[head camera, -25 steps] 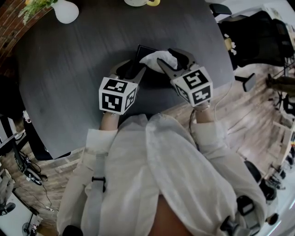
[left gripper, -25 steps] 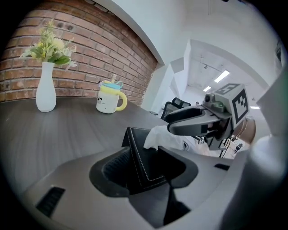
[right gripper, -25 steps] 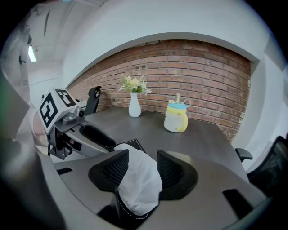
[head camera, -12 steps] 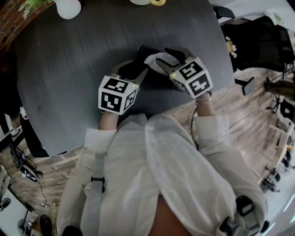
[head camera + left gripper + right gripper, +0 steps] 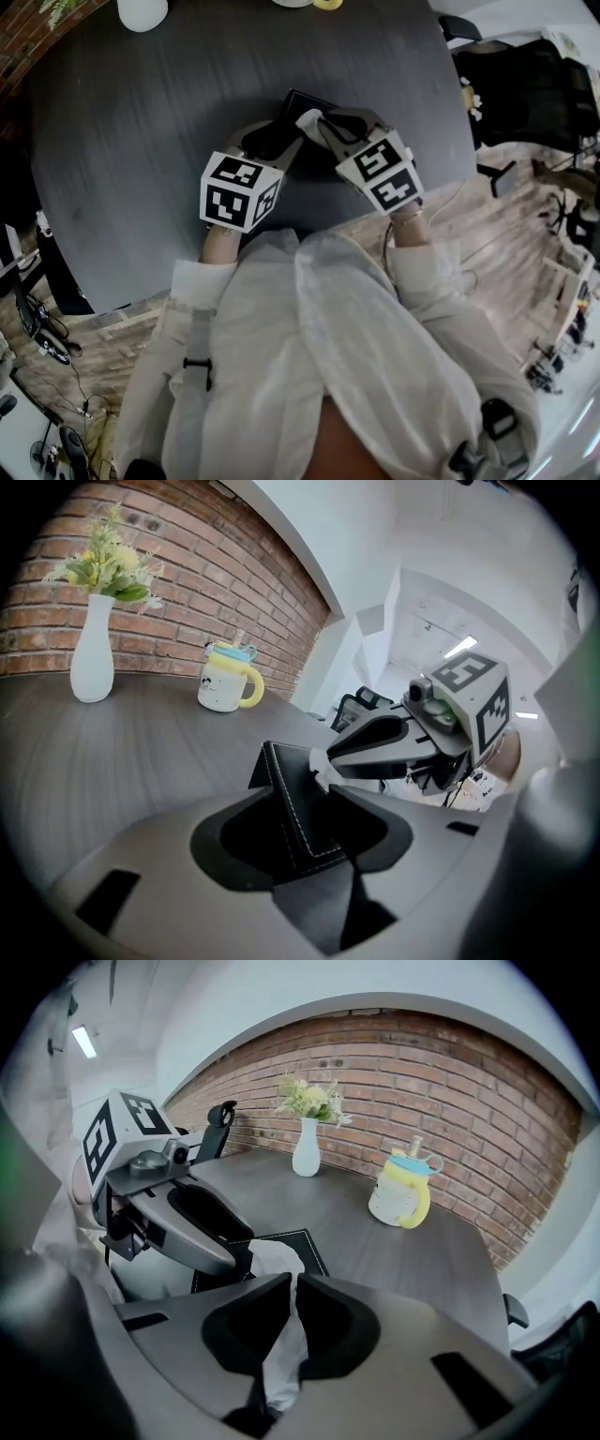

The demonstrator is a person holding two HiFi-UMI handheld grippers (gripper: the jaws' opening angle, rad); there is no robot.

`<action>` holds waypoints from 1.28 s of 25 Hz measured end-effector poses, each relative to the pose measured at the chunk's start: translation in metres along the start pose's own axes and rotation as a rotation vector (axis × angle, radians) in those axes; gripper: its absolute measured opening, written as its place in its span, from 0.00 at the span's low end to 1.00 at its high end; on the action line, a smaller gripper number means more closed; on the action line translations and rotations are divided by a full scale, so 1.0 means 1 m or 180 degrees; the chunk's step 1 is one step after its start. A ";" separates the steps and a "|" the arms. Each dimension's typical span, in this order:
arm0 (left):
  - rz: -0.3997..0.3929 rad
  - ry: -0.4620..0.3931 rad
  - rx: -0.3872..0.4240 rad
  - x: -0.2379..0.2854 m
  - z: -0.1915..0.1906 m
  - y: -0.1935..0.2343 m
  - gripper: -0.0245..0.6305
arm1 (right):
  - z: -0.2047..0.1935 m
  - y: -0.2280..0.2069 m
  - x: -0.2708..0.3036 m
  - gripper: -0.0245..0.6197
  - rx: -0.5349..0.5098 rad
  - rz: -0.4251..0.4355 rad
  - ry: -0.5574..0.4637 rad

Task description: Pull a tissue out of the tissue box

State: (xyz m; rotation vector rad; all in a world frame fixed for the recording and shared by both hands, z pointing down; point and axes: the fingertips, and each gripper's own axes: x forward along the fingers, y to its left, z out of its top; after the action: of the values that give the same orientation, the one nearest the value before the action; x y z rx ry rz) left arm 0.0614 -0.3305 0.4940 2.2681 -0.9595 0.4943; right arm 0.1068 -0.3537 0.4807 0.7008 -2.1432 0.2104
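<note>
Showing two hand-held grippers at work on a black box (image 5: 302, 99) that lies on a dark table (image 5: 141, 112), close to the table's near edge and about midway along it. The left gripper (image 5: 274, 141) reaches in from the near-left; in the left gripper view its jaws (image 5: 300, 790) stand fairly wide apart and are clamped on a raised, white-stitched corner of the box (image 5: 292, 810), one jaw on each side of it. The right gripper (image 5: 324, 123) comes in from the near-right, pointing steeply down at the top of the box. In the right gripper view its jaws (image 5: 296, 1279) are closing and nearly meet at the tips, with the white tissue (image 5: 279, 1358) pinched between them; a crumpled tuft of the tissue (image 5: 277, 1258) stands just beyond the tips, above the stitched top of the box (image 5: 309, 1244). In the head view the tissue (image 5: 307, 119) appears as a small white patch on the box between the two grippers, which come close together there. From the left gripper view, the right gripper's tips (image 5: 330, 757) touch the tissue (image 5: 319, 764) at the box's upper edge. A white vase (image 5: 92, 663) with pale flowers (image 5: 108, 564) and a white-and-yellow mug (image 5: 223, 679) stand well apart from the box, along the table's far edge beside a brick wall (image 5: 450, 1082).
</note>
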 end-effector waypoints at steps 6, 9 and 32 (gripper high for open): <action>-0.0039 -0.0099 0.0006 -0.002 0.000 0.000 0.31 | 0.006 0.001 -0.009 0.06 0.0197 -0.0057 -0.0148; -0.0019 -0.0125 0.0007 -0.002 0.000 0.001 0.31 | 0.012 -0.007 -0.018 0.06 0.0376 -0.0185 -0.0424; 0.0180 -0.0108 0.0383 -0.007 -0.001 0.002 0.31 | 0.020 -0.018 -0.067 0.05 0.0807 -0.0486 -0.0971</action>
State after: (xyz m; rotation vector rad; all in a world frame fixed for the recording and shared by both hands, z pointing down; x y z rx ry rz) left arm 0.0554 -0.3276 0.4920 2.3684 -1.0387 0.5529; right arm 0.1349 -0.3488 0.4147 1.0990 -2.3611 0.3135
